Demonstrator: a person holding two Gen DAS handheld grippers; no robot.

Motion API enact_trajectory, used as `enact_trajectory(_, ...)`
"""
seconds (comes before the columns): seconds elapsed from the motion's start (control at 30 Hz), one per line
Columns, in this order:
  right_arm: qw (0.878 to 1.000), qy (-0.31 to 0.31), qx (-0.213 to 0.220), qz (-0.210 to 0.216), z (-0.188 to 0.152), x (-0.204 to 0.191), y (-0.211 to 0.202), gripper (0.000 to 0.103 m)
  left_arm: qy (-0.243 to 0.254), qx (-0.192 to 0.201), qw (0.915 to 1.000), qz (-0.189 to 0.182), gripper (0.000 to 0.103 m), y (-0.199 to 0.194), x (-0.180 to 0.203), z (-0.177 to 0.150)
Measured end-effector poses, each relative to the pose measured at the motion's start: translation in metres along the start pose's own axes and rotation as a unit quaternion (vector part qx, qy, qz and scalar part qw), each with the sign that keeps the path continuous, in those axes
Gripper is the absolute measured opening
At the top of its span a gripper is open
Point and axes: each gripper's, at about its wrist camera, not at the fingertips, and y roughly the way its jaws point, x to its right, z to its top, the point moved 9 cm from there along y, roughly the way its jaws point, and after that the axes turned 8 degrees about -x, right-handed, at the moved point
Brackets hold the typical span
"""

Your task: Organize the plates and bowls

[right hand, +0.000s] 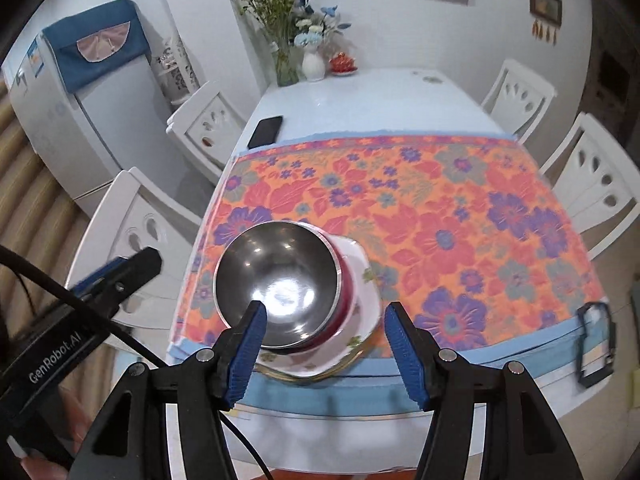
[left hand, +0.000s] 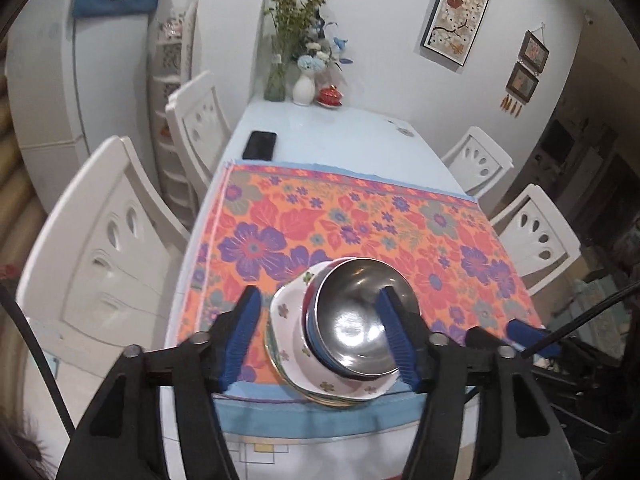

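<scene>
A stack of dishes stands near the front edge of the floral cloth. A steel bowl sits on top, in coloured bowls, on a white floral plate over more plates. The steel bowl and the white floral plate also show in the right wrist view. My left gripper is open above the stack, its fingers on either side of it. My right gripper is open and empty, above the stack's near right side. The right gripper's tip shows at right in the left view.
A black phone lies on the pale table beyond the cloth. Vases of flowers and a red dish stand at the far end. White chairs flank both sides. A fridge stands left.
</scene>
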Motion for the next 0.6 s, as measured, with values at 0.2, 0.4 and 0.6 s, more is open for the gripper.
enact_trajectory(0.2,1.000,-0.010,0.012,-0.019,0.001,0.002,-0.007,0.060,0.006,-0.015,0.9997,0.020,0.064,0.001,0.004,-0.006)
enact_trajectory(0.4,1.000,-0.013,-0.010,-0.017,-0.001,0.001,0.002,0.060,-0.008,-0.026,0.9983,0.051,0.066,0.001,-0.008,-0.009)
enact_trajectory(0.6,0.999,-0.008,-0.025,-0.021,-0.004,0.000,0.014,0.060,-0.011,-0.043,0.9970,0.064,0.066,0.007,-0.017,-0.018)
